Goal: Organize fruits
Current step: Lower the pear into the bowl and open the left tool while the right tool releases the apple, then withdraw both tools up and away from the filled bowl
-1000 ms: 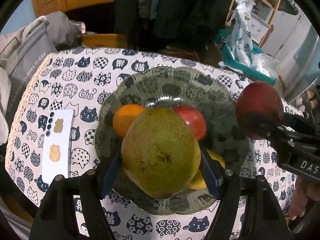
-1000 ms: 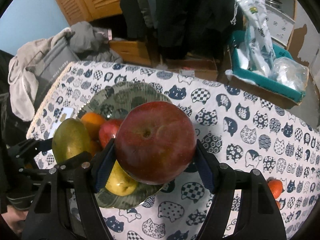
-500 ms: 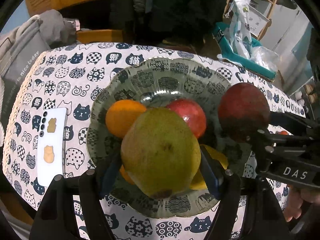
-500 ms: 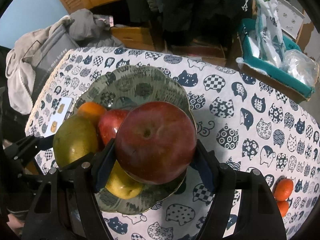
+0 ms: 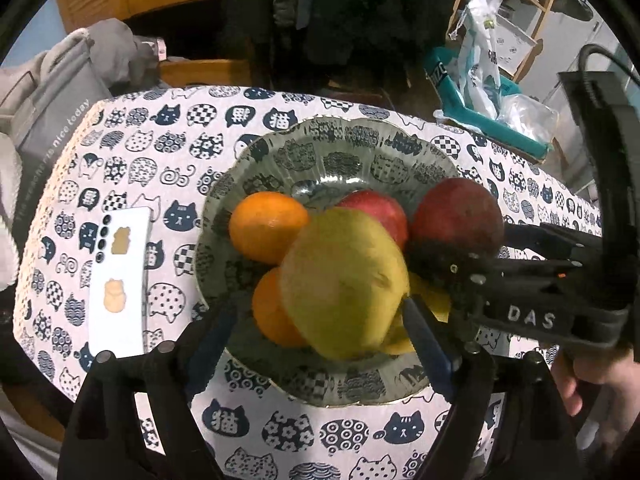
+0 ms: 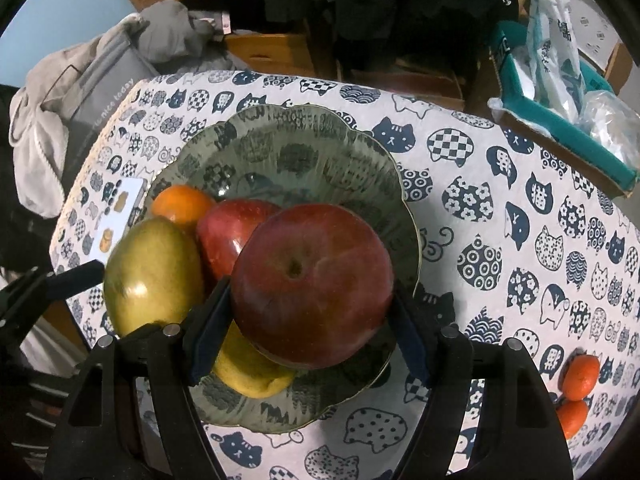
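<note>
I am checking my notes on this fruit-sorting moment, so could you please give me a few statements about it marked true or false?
1. The right gripper grips a dark red apple. True.
2. The left gripper is clamped tightly on the mango. False: its fingers stand open and the blurred mango sits loose between them.
3. The white phone lies in the bowl. False: it lies on the tablecloth beside it.
4. Two tangerines lie outside the bowl. True.
</note>
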{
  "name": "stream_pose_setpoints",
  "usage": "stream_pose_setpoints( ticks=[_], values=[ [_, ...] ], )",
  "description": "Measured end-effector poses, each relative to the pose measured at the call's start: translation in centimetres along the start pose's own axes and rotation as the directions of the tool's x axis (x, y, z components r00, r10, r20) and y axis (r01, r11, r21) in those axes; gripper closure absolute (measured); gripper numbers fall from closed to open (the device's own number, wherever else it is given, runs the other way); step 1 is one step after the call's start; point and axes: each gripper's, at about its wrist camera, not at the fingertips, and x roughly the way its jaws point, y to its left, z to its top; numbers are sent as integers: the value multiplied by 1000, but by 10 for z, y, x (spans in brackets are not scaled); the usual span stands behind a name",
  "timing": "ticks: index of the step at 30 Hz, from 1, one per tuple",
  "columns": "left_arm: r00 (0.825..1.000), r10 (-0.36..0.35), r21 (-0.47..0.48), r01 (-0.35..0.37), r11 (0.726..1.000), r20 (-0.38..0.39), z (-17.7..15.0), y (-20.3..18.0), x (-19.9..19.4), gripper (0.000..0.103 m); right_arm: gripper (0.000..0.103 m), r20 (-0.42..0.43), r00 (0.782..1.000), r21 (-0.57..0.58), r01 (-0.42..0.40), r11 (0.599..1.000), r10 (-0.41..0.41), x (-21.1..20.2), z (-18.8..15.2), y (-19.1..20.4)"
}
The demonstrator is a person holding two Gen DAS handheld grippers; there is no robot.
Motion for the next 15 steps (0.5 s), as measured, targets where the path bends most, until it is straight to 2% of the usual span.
stream_pose_setpoints(
  ticks=[7, 10, 15],
  values=[
    [1000, 14, -12, -14, 1000, 11, -1, 6, -9, 16, 23, 24, 1000, 12, 15, 1000, -16, -9, 3, 0],
    [1000, 15, -15, -14, 1000, 27, -1, 5, -16, 16, 23, 61, 998, 9, 7, 1000, -7, -24, 4, 2],
    [997, 23, -2, -23, 1000, 68, 1, -1, -35, 16, 23, 149, 988, -12, 52, 999, -50, -61, 7, 9]
  ],
)
